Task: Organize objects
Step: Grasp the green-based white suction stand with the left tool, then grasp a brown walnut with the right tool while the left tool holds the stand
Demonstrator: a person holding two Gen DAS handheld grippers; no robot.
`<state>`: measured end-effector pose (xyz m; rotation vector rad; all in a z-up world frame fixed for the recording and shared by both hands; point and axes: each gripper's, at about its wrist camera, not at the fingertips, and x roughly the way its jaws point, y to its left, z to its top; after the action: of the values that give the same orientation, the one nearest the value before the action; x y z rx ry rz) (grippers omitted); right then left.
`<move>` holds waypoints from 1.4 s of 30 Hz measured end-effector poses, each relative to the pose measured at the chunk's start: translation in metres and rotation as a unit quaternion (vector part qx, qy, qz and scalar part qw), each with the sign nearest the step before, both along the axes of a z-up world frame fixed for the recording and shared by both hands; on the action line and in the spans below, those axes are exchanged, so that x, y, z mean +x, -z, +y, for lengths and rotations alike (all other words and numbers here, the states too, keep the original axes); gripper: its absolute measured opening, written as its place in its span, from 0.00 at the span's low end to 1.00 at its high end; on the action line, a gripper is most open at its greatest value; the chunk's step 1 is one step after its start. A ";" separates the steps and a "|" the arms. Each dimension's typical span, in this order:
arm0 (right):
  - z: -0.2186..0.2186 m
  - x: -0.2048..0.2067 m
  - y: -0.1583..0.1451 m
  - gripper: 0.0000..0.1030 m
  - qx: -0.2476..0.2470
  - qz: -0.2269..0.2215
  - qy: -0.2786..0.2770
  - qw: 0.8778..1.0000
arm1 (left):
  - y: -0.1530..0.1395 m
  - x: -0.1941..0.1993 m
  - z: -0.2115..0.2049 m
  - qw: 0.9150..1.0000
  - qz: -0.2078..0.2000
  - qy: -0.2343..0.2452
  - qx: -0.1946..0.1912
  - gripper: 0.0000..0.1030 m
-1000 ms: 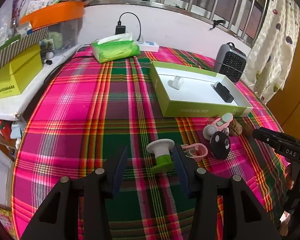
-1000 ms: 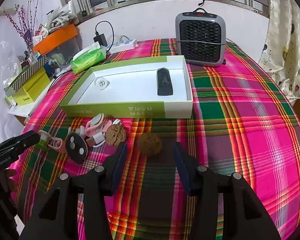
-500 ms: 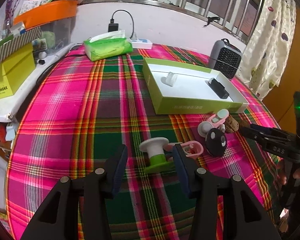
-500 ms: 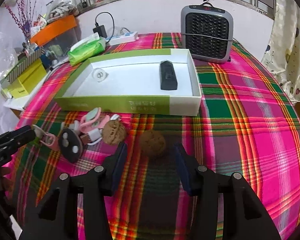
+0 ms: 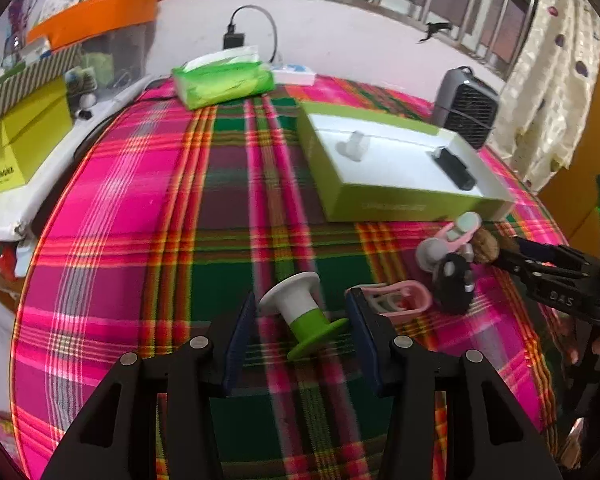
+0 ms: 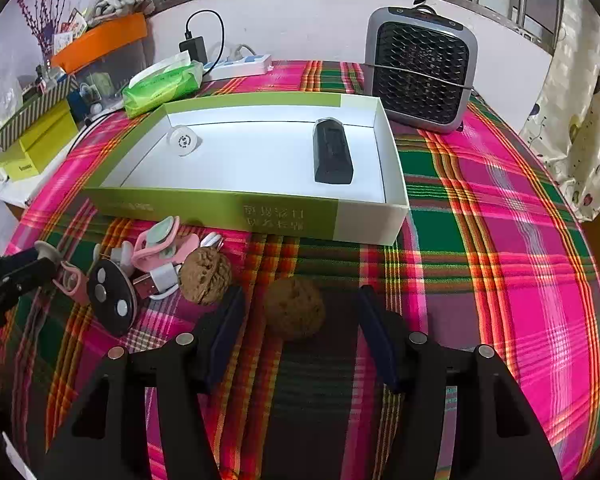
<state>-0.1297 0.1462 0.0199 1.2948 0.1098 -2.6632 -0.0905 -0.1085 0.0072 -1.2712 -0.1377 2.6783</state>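
A white-and-green spool (image 5: 300,312) lies on the plaid cloth between the open jaws of my left gripper (image 5: 302,308), untouched. A brown walnut (image 6: 294,308) lies between the open jaws of my right gripper (image 6: 298,300). A second walnut (image 6: 205,274) sits just left of it. A pile of small things lies beside it: a pink clip (image 5: 396,300), a black disc (image 6: 110,292), a pink-and-white gadget (image 6: 156,244) and a white cable (image 6: 162,280). The green-sided open box (image 6: 204,208) holds a white round piece (image 6: 184,142) and a black block (image 6: 332,152).
A grey fan heater (image 6: 420,68) stands behind the box. A green tissue pack (image 5: 224,80), a power strip (image 6: 240,66) and a charger (image 5: 234,38) sit at the table's far edge. Yellow boxes (image 5: 20,148) and an orange-lidded bin (image 5: 96,20) stand off the table's left.
Both grippers have moved forward: the spool and the walnut now lie deeper between the jaws. Jaw openings look unchanged.
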 end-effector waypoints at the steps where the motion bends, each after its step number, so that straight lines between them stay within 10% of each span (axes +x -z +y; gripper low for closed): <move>1: 0.000 0.000 0.000 0.57 0.002 0.001 0.000 1.000 | 0.000 0.001 -0.001 1.000 0.005 0.000 0.000 0.44; 42: 0.009 0.003 -0.002 0.29 -0.018 0.007 0.017 1.000 | 0.000 0.006 -0.001 1.000 0.010 -0.012 -0.019 0.41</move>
<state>-0.1270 0.1556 0.0223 1.2779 0.0430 -2.6905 -0.0847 -0.1100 0.0073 -1.2627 -0.1001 2.7262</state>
